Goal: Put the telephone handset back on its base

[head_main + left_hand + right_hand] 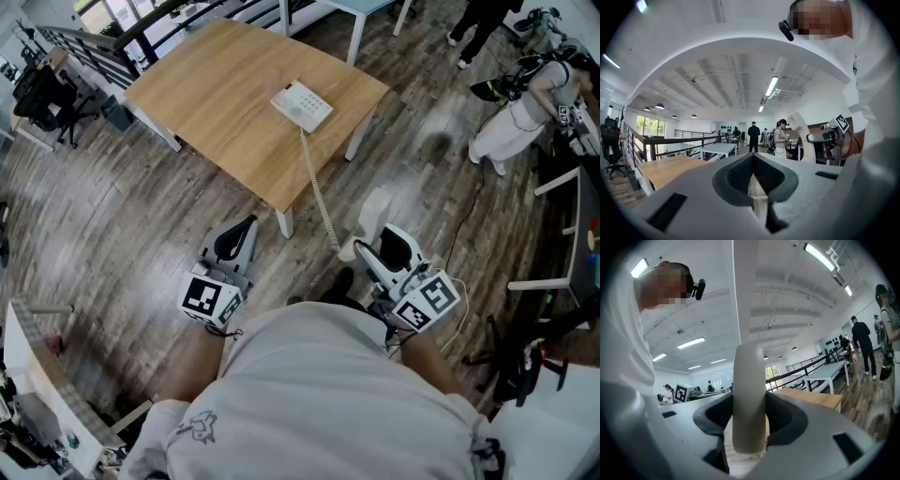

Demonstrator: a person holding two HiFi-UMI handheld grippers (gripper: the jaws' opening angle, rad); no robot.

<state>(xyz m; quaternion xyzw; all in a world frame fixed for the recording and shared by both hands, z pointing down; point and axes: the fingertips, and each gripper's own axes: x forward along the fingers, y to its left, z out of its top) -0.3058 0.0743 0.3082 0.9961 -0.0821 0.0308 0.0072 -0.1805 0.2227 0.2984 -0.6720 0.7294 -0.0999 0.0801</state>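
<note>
The white telephone base [301, 105] sits near the right edge of the wooden table [225, 103]. Its coiled cord [320, 195] runs off the table down to the cream handset [373, 217]. My right gripper [387, 246] is shut on the handset [749, 380], which stands upright between the pads, held well short of the table above the floor. From the left gripper view the handset [802, 136] shows at the right, with the right gripper [828, 136] beside it. My left gripper [242, 231] hangs left of it, its jaws [752, 161] shut on nothing.
A white table [367, 7] stands beyond the wooden one. A railing [89, 52] and an office chair [42, 94] are at the far left. People stand at the upper right [525, 103], beside desks [572, 225]. Wooden floor lies between me and the table.
</note>
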